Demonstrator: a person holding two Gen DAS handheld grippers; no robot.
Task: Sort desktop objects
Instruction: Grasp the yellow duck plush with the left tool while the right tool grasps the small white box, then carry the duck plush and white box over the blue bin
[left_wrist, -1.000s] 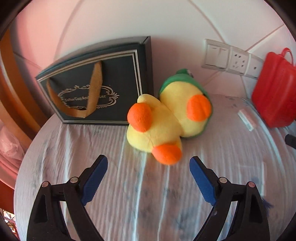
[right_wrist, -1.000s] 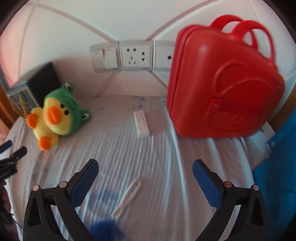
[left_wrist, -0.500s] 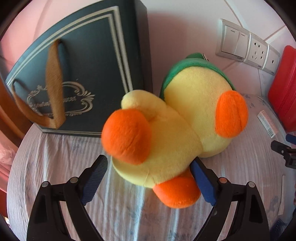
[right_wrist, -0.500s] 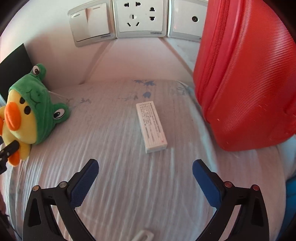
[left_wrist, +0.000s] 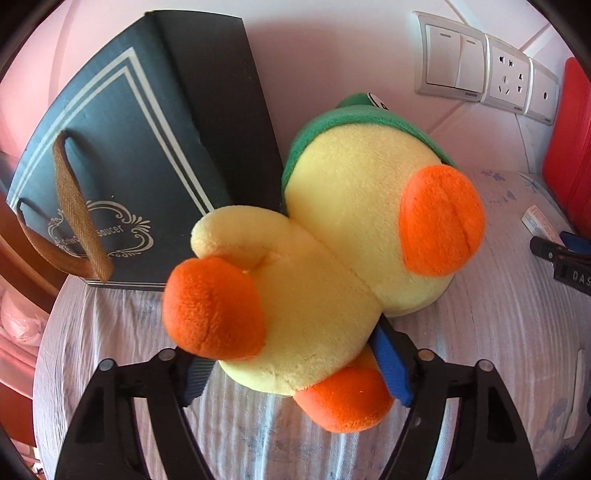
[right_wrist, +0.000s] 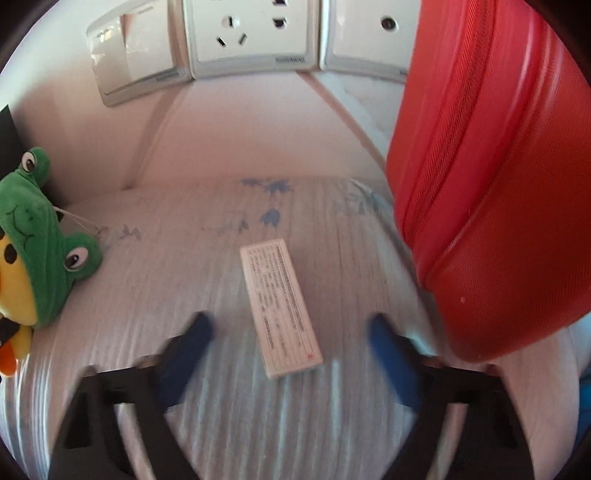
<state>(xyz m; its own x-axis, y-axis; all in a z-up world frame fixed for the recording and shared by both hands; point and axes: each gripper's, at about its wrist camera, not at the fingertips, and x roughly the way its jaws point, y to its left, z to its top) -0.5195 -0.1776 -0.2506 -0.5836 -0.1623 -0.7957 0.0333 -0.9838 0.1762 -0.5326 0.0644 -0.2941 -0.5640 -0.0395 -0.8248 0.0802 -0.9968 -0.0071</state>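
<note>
— So where's the soft yellow plush duck with orange feet and a green frog hood (left_wrist: 332, 258) sitting now?

— Right between the blue-padded fingers of the left gripper (left_wrist: 295, 365). Its lower body fills the gap, one blue pad pressed against its flank on the right, the other tucked under an orange foot on the left. The jaws are closing on it. The toy lies on the pale striped tablecloth (left_wrist: 498, 332), its hood just in front of the dark blue gift bag with brown ribbon handles (left_wrist: 122, 147).

— And the other hand?

— The right gripper (right_wrist: 288, 332) hangs over the small flat white printed cardboard box (right_wrist: 280, 306), which lies lengthwise between its fingers. Those jaws are closing too, but they're blurred, so I'd only say the pads look apart from the box still. The big red ribbed hard-shell bag (right_wrist: 498, 184) stands just to the right of it.

— Different from a second ago?

— Quite. Both grippers were spread wide and farther back then; the duck lay well ahead of the left one, and the box was far up the cloth from the right one. Both have come down and in, and both have narrowed.
</note>
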